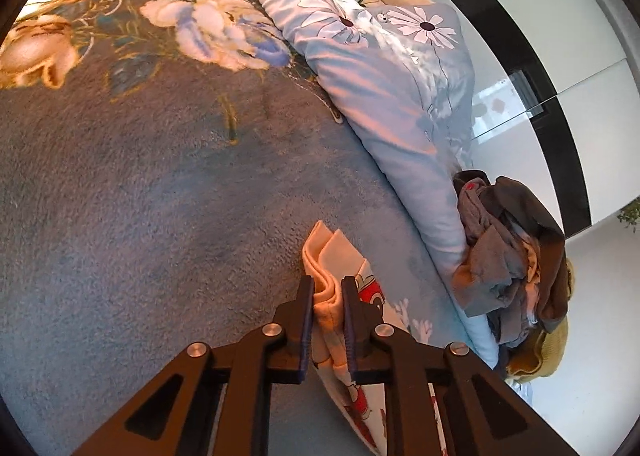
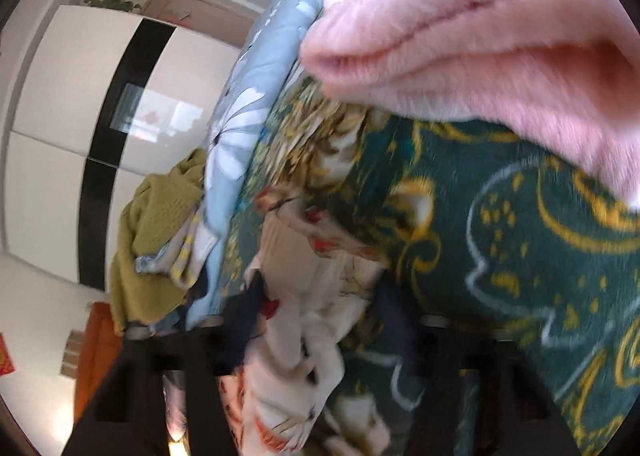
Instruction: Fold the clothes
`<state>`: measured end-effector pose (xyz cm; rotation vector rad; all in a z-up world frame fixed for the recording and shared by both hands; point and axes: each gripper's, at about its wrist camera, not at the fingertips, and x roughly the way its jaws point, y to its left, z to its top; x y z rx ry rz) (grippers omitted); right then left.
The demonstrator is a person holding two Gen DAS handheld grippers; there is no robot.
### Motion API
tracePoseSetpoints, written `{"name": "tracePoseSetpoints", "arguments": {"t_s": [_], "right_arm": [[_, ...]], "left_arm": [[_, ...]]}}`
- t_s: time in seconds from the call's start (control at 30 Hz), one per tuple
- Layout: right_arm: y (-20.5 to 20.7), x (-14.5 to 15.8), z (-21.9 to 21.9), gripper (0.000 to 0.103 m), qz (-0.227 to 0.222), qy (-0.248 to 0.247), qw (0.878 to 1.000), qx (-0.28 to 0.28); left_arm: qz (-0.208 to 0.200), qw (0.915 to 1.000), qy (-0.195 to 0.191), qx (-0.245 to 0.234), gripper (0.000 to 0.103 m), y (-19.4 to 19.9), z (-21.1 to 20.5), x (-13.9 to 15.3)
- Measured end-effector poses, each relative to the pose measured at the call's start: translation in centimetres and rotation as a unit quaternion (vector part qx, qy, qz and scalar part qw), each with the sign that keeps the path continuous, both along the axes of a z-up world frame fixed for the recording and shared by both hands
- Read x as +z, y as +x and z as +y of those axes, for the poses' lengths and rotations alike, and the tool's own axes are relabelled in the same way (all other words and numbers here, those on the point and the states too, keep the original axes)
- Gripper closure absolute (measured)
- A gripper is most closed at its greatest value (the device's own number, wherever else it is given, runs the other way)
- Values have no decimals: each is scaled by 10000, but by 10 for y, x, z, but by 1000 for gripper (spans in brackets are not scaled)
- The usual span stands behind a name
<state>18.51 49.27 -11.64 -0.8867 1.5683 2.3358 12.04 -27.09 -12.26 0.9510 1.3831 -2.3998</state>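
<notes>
A cream garment with red cartoon prints (image 1: 344, 256) lies on the blue floral blanket (image 1: 160, 176). My left gripper (image 1: 328, 288) is shut on a folded edge of it, low over the blanket. In the blurred right wrist view the same cream garment (image 2: 316, 276) runs between my right gripper's fingers (image 2: 316, 296), which are pinched on the cloth above a dark green patterned blanket (image 2: 500, 236).
A light blue daisy-print quilt (image 1: 380, 76) is bunched along the blanket's edge. A pile of grey, brown and mustard clothes (image 1: 516, 256) sits beside it; it also shows in the right wrist view (image 2: 156, 232). A pink fleece blanket (image 2: 480, 36) hangs close. A white and black wardrobe (image 2: 100, 116) stands behind.
</notes>
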Motion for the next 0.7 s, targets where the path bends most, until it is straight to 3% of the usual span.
{"name": "tracePoseSetpoints", "arguments": {"t_s": [0.03, 0.07, 0.13, 0.23, 0.37, 0.47, 0.53, 0.7], "right_arm": [[-2, 1, 2, 74, -22, 28, 10000, 16], [-5, 3, 4, 80, -43, 56, 10000, 32], [-7, 11, 8, 82, 14, 136, 9999, 86], [5, 44, 10, 83, 459, 333, 9980, 273], [43, 64, 8, 83, 750, 563, 9940, 564], [68, 49, 13, 83, 531, 559, 9945, 704], [76, 26, 18, 83, 176, 465, 9958, 775], [83, 20, 13, 82, -26, 642, 9939, 900]], "left_arm": [[32, 10000, -26, -16, 89, 0, 0, 5], [72, 9999, -64, -39, 90, 0, 0, 10], [183, 9997, -130, -90, 90, 2, 0, 23], [525, 9981, -187, -249, 90, 16, 0, 54], [650, 9953, -629, -338, 90, 50, -4, 71], [210, 9975, -588, -323, 90, 72, -16, 42], [-133, 9994, -202, -250, 90, 83, -24, 12], [-252, 9995, 166, -33, 90, 98, -29, -6]]}}
